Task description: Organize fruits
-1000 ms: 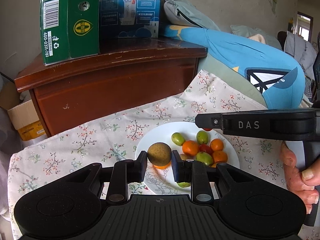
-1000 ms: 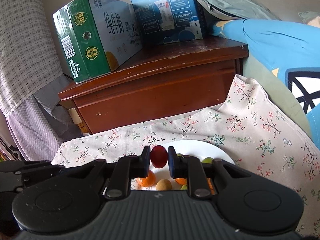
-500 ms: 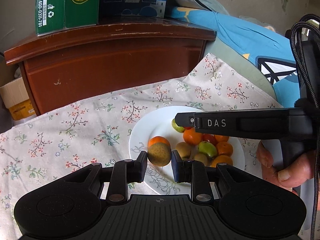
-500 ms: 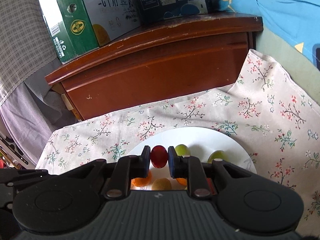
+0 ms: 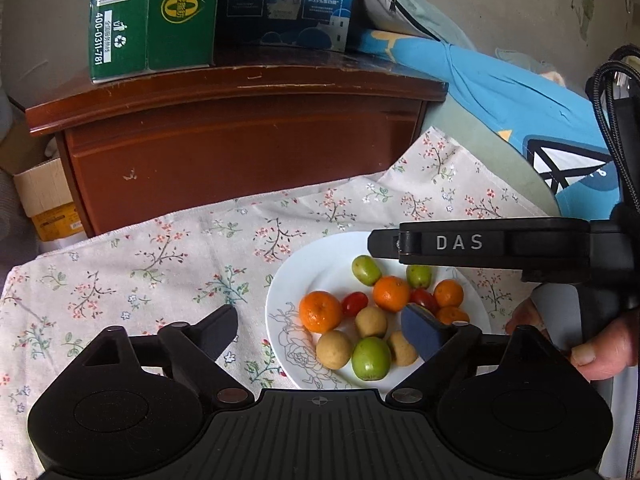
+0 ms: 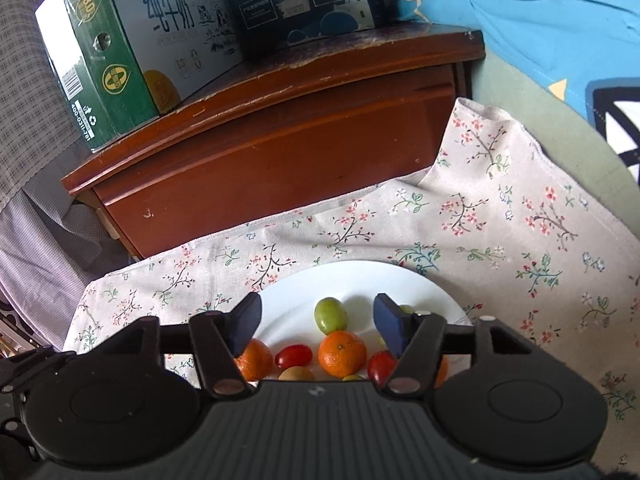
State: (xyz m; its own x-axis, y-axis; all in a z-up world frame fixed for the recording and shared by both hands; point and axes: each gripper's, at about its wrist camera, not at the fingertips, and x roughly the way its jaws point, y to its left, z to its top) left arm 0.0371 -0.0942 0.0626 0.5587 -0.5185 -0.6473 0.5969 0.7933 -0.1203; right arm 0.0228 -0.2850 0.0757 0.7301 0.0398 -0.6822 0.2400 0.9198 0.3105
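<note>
While both pairs of jaws are opening over the white plate [image 5: 288, 280], I let the fruit settle.

My left gripper [image 5: 320, 330] stands spread wide with nothing pinched; the brown fruit [image 5: 334, 349] lies loose beside the green fruit [image 5: 371, 358] on the plate. My right gripper [image 6: 316, 324] is parting too, empty, above the cherry tomato [image 6: 294, 355]. I'd lift both straight up, so no pad nudges the pile.
</note>
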